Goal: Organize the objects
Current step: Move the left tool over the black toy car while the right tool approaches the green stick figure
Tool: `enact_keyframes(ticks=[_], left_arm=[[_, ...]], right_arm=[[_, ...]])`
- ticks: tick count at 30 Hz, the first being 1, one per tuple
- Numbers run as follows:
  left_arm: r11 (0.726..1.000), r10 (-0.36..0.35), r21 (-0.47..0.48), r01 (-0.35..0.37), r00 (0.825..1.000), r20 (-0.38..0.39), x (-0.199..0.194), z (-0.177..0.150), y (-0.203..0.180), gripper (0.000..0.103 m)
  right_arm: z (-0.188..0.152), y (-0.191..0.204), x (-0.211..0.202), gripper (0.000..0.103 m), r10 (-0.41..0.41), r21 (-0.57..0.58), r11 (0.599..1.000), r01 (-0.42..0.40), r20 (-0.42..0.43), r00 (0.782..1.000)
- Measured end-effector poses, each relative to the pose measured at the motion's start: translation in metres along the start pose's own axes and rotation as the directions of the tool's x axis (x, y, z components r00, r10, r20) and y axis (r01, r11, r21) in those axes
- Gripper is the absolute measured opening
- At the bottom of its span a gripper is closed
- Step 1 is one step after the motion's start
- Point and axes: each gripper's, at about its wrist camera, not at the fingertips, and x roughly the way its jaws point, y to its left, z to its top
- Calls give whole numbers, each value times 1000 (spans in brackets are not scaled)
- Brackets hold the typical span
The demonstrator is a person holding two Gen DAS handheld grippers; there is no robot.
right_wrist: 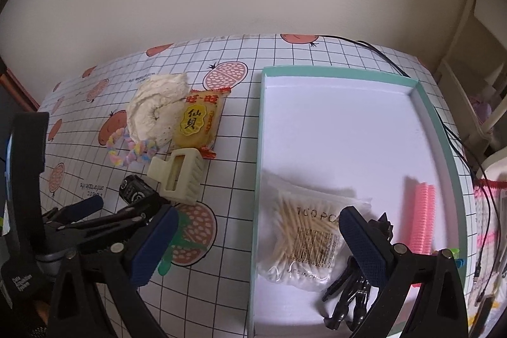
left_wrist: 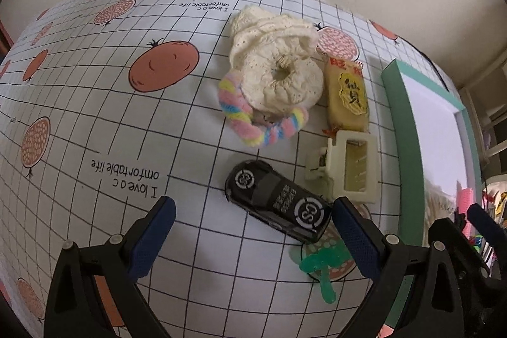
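— The left gripper (left_wrist: 253, 239) is spread wide with nothing in it, and the glossy black toy car with white round CS marks (left_wrist: 276, 201) lies slantwise on the cloth, its near end touching the right-hand finger.

— So it could get shoved?

— I'd say so; closing from here might push the car onto the translucent green plastic piece (left_wrist: 320, 271) or the cream plastic claw hair clip (left_wrist: 348, 170) just beside it.

— And the other hand?

— The right gripper (right_wrist: 258, 246) is wide open too, empty, above the near left wall of the shallow white tray with a mint-green rim (right_wrist: 258, 129).

— Room inside?

— Plenty at the far end; the clear bag of wooden cotton swabs (right_wrist: 309, 235) fills the near part. That raised rim could catch the car going over.
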Motion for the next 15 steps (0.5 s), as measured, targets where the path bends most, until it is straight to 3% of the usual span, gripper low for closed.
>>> enact_keyframes(ticks=[15], left_arm=[[988, 141, -57, -141, 990, 1, -8, -4, 44, 99]], right_arm=[[-12, 44, 15, 101, 88, -120, 988, -93, -42, 995]])
